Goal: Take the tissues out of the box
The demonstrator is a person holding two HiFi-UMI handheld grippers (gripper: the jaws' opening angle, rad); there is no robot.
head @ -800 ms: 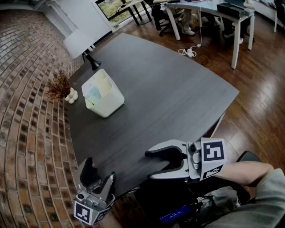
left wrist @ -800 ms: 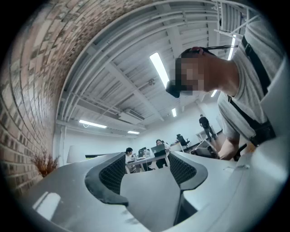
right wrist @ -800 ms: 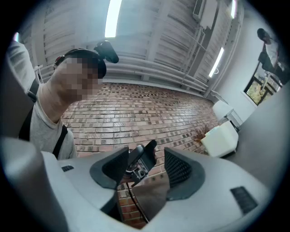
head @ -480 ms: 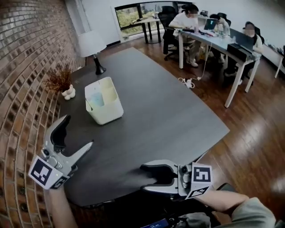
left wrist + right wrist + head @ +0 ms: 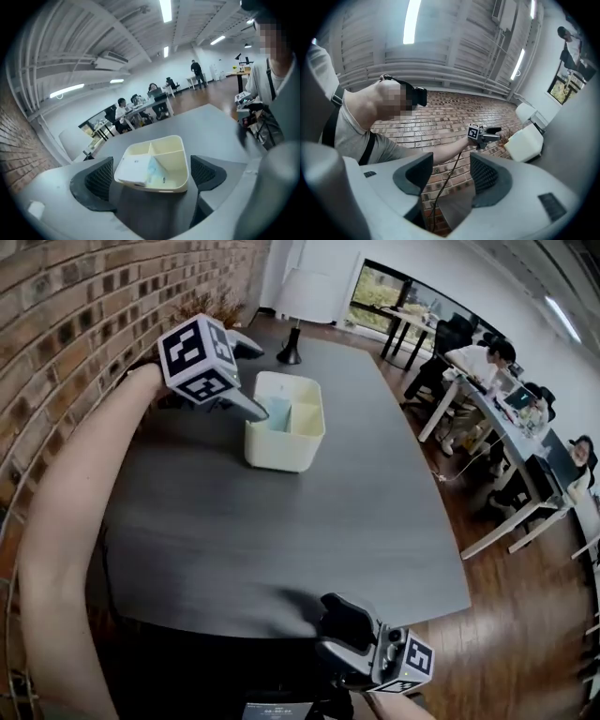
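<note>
Box point(image 5: 281, 448): cream plastic, rectangular, rounded corners, open top, inner dividers. It stands upright on the table point(image 5: 281, 549), toward the far left end. Tissue pack point(image 5: 277, 412) lies in the left compartment, seen from the head view: white with a pale blue face, flat and tilted against the wall. The other compartments show only bare cream plastic.

Table: dark grey, matte, curved edge. Brick wall point(image 5: 75, 296) runs along its left side. White-shaded lamp point(image 5: 305, 296) on a black base stands at the far end, beyond the box.

Left tongs point(image 5: 258, 381): raised on an outstretched arm, just beside the box's left rim. Jaws stand wide apart with ribbed black pads. In the left gripper view the box point(image 5: 180, 180) and pack point(image 5: 138, 168) sit ahead, framed between the jaws; nothing gripped. Whether they touch the rim I cannot tell.

Right tongs point(image 5: 323, 624): low at the near table edge, well apart from the box. Jaws parted, nothing between them point(image 5: 452, 171).
</note>
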